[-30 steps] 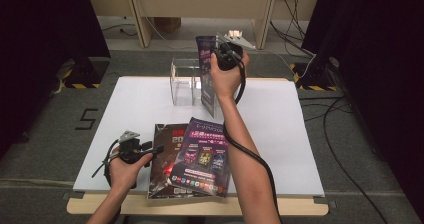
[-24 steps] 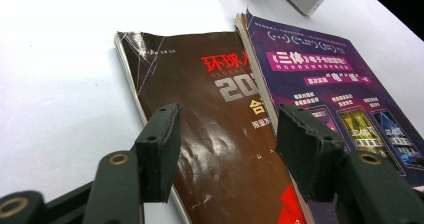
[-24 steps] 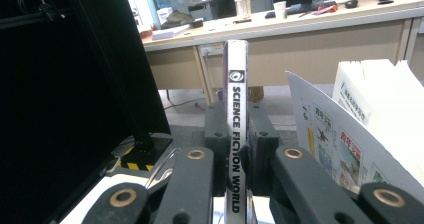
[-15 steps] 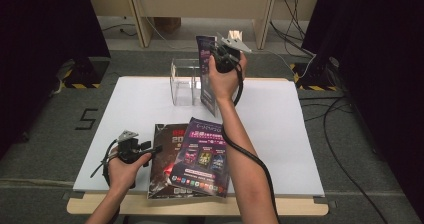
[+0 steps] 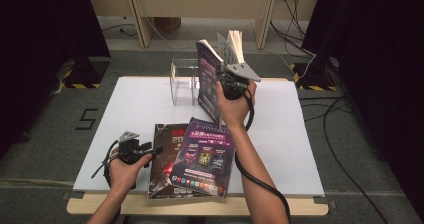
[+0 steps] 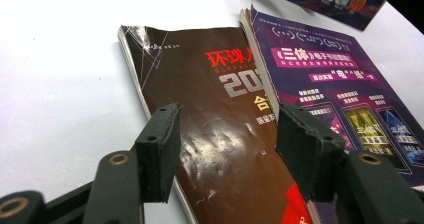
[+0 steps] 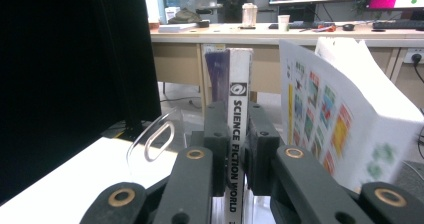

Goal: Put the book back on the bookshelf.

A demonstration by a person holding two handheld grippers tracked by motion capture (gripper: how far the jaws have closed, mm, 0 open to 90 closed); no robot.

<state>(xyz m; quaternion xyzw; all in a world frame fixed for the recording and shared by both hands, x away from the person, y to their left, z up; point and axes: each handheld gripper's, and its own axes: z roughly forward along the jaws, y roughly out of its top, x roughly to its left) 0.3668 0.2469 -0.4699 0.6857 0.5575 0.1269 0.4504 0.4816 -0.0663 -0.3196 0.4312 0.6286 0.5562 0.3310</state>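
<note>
Right hand has drawn back from over the clear stand (image 5: 184, 81) toward the middle of the table (image 5: 295, 134) and come a little lower, bringing the magazine (image 5: 209, 79) along; left hand has stayed put.

Right gripper (image 5: 231, 79): clenched on the magazine's spine. In the right gripper view the spine (image 7: 237, 149) stands upright between the two pads, lettering running down it, pages fanned out loose to the right.

Magazine position: held upright in the air over the far half of the table, just beside the clear stand and nearer the person than it, not touching the tabletop as far as I can tell. Cover faces left, pages splay open at the top.

Handling, my estimate: thin glossy paperback, light, floppy away from the bound edge. Spine is the only stiff part, so that is the place to hold it, as now. Glossy cover likely slick against the pads; a loose pinch could let it slide or swing. Fanned pages may catch on the stand's rim when it goes in.

Left gripper (image 5: 131, 146): released, jaws standing apart, nothing between them. It rests low at the near left of the table, just beside the left edge of two more magazines (image 5: 192, 159) lying flat and overlapping, a brown cover (image 6: 210, 109) under a purple one (image 6: 330, 94).
</note>
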